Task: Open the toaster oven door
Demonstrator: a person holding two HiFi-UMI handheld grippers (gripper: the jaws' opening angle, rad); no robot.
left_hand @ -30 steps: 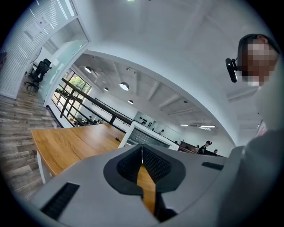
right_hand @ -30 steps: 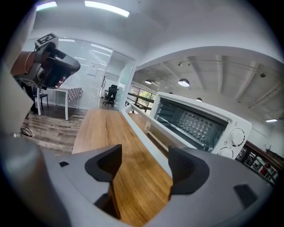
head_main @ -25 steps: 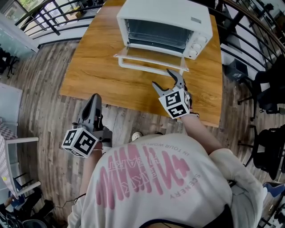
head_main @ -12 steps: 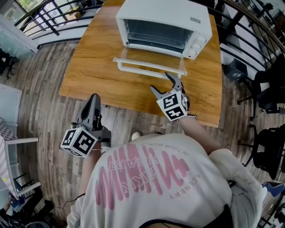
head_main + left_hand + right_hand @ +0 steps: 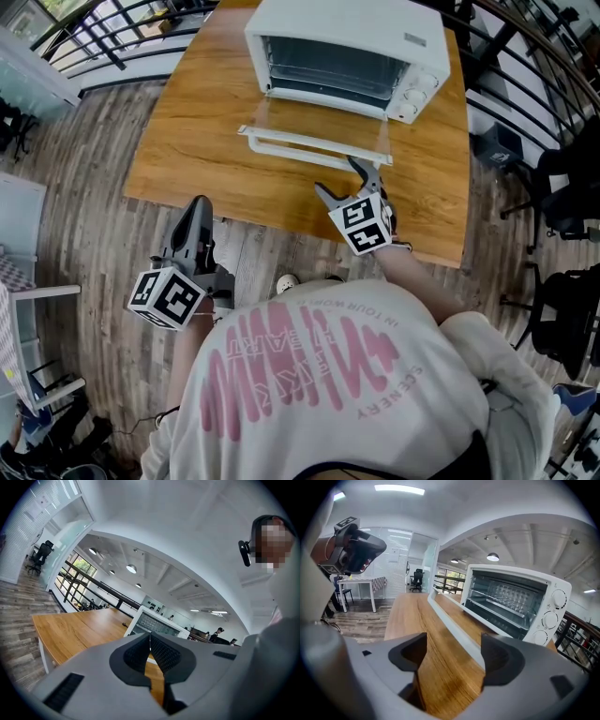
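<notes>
The white toaster oven (image 5: 347,42) stands at the far end of the wooden table (image 5: 202,131). Its glass door (image 5: 319,129) hangs down open, the white handle bar (image 5: 309,145) toward me. My right gripper (image 5: 336,176) hovers over the table just in front of the handle's right end. Its jaws are open and have just been opening a little, with nothing between them. In the right gripper view the handle (image 5: 450,620) and the oven's racks (image 5: 506,599) lie ahead of that gripper (image 5: 454,653). My left gripper (image 5: 199,206) is shut and empty, off the table's near edge (image 5: 150,644).
Black railings (image 5: 112,37) run behind the table and along the right. Black chairs (image 5: 562,197) stand at the right. A white table (image 5: 23,291) is at the left, over the wood-plank floor. The table's near right corner (image 5: 450,258) is beside my right arm.
The oven door has dropped a little further down. My right gripper has sunk slightly and drawn back from the door's right corner. The left gripper has not moved.
</notes>
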